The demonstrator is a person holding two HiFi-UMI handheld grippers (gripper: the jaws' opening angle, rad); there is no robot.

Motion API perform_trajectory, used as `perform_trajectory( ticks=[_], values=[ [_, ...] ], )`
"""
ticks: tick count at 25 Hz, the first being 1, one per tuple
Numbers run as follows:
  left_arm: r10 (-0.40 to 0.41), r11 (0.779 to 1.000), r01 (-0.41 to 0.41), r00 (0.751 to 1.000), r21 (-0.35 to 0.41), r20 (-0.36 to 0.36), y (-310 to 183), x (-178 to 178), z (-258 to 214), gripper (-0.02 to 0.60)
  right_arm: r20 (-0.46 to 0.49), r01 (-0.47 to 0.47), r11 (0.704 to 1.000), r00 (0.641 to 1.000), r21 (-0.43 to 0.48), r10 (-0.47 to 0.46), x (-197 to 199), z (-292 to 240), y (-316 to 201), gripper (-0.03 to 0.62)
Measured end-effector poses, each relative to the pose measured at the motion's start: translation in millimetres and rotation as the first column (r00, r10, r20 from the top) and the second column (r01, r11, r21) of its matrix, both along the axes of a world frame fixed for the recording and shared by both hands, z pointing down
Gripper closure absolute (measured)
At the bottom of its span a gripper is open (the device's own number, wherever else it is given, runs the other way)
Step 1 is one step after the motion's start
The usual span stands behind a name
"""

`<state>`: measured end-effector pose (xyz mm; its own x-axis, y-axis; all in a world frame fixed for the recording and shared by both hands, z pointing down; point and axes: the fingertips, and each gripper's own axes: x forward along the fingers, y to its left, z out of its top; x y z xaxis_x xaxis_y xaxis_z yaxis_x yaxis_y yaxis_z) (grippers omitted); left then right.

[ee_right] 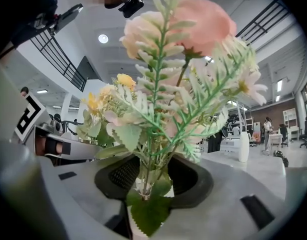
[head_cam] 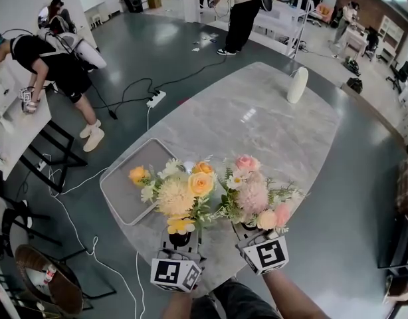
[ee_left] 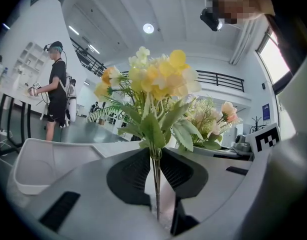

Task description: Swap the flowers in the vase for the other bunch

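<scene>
- The yellow-and-orange artificial flower bunch [head_cam: 181, 195] is clenched by its thin stem in the left claw [ee_left: 154, 169] above the near edge of the grey marble desk [head_cam: 257, 125]. Its long axis is upright, with the blooms uppermost.
- The pink artificial flower bunch [head_cam: 254, 195] is seen just beside it, also upright. Its stems are flanked, apparently unpressed, by the parted pads of the right claw [ee_right: 148, 176].
- With so loose a hold, the pink bunch could be dropped or toppled, and the foliage of the two bunches could be tangled.
- The white ovoid vase [head_cam: 298, 85] is found near the desk's far edge, well apart.

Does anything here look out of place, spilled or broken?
Nothing spilled or broken. The white vase stands empty, far across the table, while the left gripper grips the yellow bunch and the pink bunch sits between the right gripper's jaws.
</scene>
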<state>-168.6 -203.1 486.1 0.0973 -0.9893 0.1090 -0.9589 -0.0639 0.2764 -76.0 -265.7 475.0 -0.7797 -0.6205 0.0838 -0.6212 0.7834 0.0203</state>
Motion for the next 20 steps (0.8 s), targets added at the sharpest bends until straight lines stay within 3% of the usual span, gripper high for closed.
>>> perform_trajectory(
  ticks=[5,20],
  values=[
    [0.009,1.000,-0.009,1.000,0.001,-0.002,0,1,1,0.509,0.022,0.002,1.000,1.000,-0.012,-0.002,3,1,3,0.377],
    [0.023,1.000,-0.023,1.000,0.009,-0.014,0,2,0,0.509,0.002,-0.035,0.999,0.999,-0.032,0.035,14,5,8,0.349]
  ],
)
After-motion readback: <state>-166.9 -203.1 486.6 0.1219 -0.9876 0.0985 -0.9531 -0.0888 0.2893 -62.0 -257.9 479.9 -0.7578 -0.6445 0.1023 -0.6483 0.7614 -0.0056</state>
